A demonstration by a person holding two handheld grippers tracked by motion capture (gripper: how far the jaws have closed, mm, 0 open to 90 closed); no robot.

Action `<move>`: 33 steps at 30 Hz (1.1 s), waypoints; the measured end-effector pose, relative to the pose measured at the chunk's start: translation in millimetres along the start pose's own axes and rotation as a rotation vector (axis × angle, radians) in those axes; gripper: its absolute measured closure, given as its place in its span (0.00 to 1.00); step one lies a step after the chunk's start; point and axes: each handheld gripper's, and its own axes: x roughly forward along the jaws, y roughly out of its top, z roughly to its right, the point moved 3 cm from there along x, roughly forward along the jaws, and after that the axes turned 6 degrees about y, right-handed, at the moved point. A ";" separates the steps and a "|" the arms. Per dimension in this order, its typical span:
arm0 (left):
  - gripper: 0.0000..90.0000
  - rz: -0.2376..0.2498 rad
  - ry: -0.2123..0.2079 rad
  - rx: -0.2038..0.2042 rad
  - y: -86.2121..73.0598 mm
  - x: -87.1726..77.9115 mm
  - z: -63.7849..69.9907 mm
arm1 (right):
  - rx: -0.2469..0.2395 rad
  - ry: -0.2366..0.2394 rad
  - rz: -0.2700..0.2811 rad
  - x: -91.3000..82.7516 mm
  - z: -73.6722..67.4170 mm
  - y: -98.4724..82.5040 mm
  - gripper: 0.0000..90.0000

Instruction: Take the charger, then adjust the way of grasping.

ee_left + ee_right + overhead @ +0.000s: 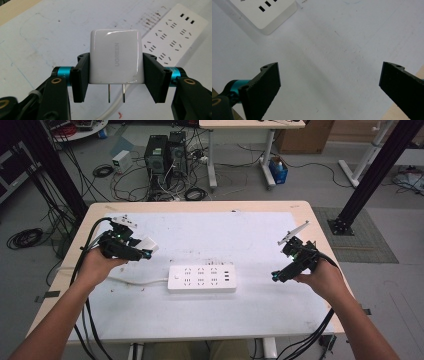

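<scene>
A white UGREEN charger (116, 57) with two metal prongs hangs above the table, and my left gripper (116, 77) is shut on its two sides. In the high view the same charger (149, 245) sticks out of the left gripper (142, 251) over the table's left part. A white power strip (201, 278) lies flat in the middle of the white mat, to the right of the charger; its sockets face up (172, 37). My right gripper (278, 276) hovers right of the strip, open, with nothing between its jaws (329, 85). A corner of the strip (268, 13) lies ahead of it.
The strip's white cable (132, 281) runs left across the mat under my left hand. The wooden table rim (320, 235) borders the mat. Beyond the table stand computer towers (165, 155), loose cables and black frame posts (375, 175).
</scene>
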 end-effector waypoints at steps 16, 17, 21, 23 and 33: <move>0.47 0.008 -0.037 0.025 5.5 4.5 16.8 | 0.008 0.008 0.008 -1.7 -3.1 0.6 0.03; 0.47 0.007 -0.040 0.031 6.0 4.5 17.0 | 0.013 0.007 0.010 -1.4 -3.0 0.8 0.03; 0.47 0.009 -0.049 0.043 7.5 5.7 19.7 | 0.011 0.010 0.018 -0.2 -3.7 1.9 0.03; 0.47 0.014 -0.052 0.048 8.3 6.1 20.4 | 0.022 0.013 0.020 0.3 -5.1 2.3 0.03; 0.47 0.044 -0.087 0.094 11.3 7.0 25.8 | 0.048 0.073 0.048 3.8 -11.6 4.1 0.03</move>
